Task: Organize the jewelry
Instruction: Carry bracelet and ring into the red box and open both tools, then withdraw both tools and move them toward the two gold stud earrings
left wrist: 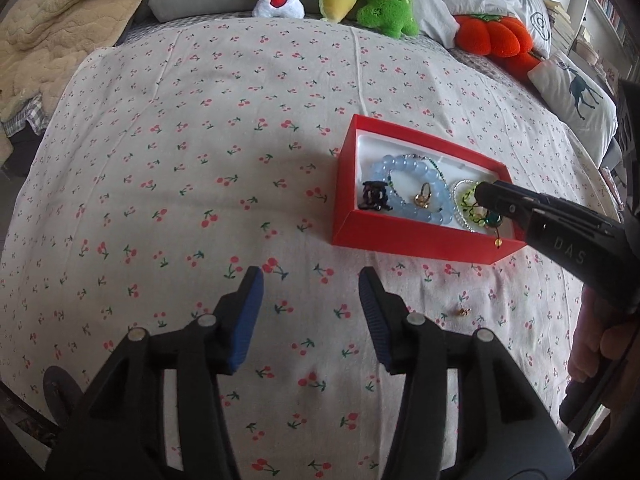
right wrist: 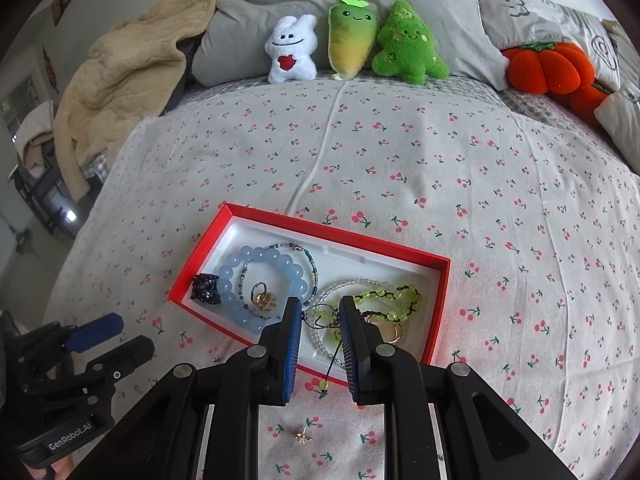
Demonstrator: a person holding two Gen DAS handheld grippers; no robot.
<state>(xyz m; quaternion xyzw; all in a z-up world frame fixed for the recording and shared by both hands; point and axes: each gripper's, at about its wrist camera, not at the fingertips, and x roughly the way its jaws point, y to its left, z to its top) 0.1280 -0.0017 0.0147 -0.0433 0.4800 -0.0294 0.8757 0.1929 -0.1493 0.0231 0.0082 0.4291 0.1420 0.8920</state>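
Observation:
A red box [left wrist: 400,236] [right wrist: 340,242] with a white lining lies on the cherry-print sheet. It holds a blue bead bracelet [left wrist: 384,164] [right wrist: 256,258], a gold ring [left wrist: 423,196] [right wrist: 264,298], a dark clip [left wrist: 374,196] [right wrist: 206,288] and a green bead bracelet [left wrist: 466,200] [right wrist: 396,294]. My right gripper [left wrist: 482,196] [right wrist: 320,312] hovers over the box's near right part. Its narrow jaws are closed on the green bracelet's black cord, whose tail hangs over the front wall. My left gripper [left wrist: 311,280] [right wrist: 120,338] stands open over bare sheet, left of a small gold earring [left wrist: 464,312] [right wrist: 303,436].
Plush toys [right wrist: 352,44] and grey pillows [right wrist: 256,12] line the far side of the bed. An orange pumpkin cushion [right wrist: 548,68] lies at the far right and a beige blanket [right wrist: 120,80] is heaped at the far left. A hand [left wrist: 596,344] holds the right gripper's handle.

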